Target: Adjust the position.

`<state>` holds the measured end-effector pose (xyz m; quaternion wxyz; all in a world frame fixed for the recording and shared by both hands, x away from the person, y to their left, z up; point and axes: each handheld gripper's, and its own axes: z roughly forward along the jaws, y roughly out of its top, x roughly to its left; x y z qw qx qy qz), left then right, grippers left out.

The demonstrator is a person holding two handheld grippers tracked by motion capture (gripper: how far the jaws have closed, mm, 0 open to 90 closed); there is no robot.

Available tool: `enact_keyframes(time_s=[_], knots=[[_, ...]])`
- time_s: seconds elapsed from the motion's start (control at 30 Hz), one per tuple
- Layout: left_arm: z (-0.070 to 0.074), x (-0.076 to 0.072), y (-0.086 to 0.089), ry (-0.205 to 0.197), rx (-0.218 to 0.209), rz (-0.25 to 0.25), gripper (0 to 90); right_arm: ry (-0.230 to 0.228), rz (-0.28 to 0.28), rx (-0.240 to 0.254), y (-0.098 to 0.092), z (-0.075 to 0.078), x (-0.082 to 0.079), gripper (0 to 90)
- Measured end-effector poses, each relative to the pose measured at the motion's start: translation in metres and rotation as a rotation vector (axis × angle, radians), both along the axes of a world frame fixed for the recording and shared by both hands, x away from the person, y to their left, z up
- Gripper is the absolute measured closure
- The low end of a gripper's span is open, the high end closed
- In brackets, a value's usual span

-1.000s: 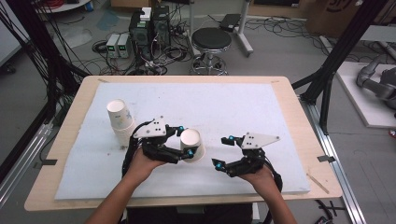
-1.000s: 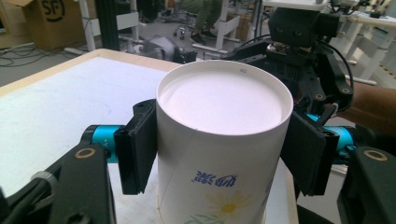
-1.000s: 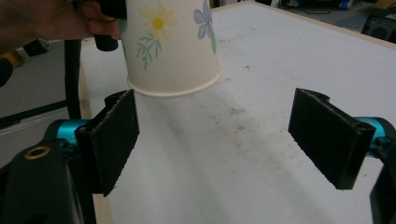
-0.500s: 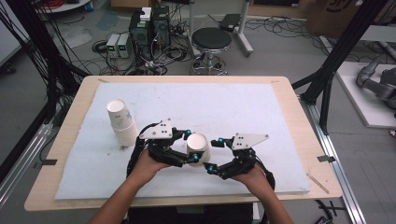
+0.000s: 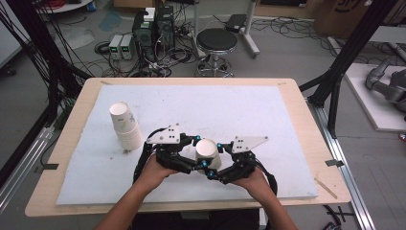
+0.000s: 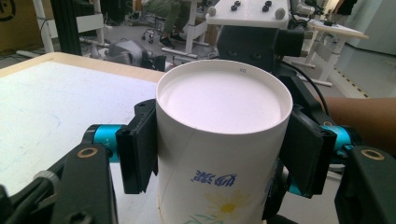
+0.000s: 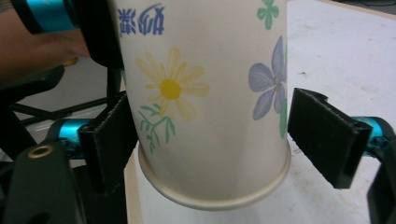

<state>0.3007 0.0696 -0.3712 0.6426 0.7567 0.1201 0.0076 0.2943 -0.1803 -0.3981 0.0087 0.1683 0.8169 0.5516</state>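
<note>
The inverted paper cup (image 6: 219, 140) is clamped near its base between the left gripper (image 5: 191, 153) jaws, while the right gripper (image 7: 224, 144) jaws stand released astride its rim end, best closed squarely without crushing.

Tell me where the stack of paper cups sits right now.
In the high view the stack of paper cups stands on the left part of the white mat, just left of the left gripper.

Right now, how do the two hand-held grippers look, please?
Both the left gripper and the right gripper have black bodies, black ribbed pads, turquoise metal joints and a pale grey three-cornered plate on top. Black cables trail back. The forearms are bare, without sleeves.
</note>
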Motion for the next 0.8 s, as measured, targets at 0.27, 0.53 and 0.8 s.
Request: enact_keyframes(time_s=[0.27,0.53,0.8], knots=[[0.000,-0.001,-0.001,-0.040,0.001,0.027,32.4,-0.002,-0.007,0.006,-0.002,0.000,0.000,27.6],[0.005,0.000,0.006,-0.037,0.075,0.082,13.2,-0.042,-0.007,-0.101,-0.006,0.007,0.000,28.8],[0.011,0.001,0.010,-0.029,0.140,0.042,13.2,-0.065,0.010,-0.241,-0.004,0.018,0.004,28.6]])
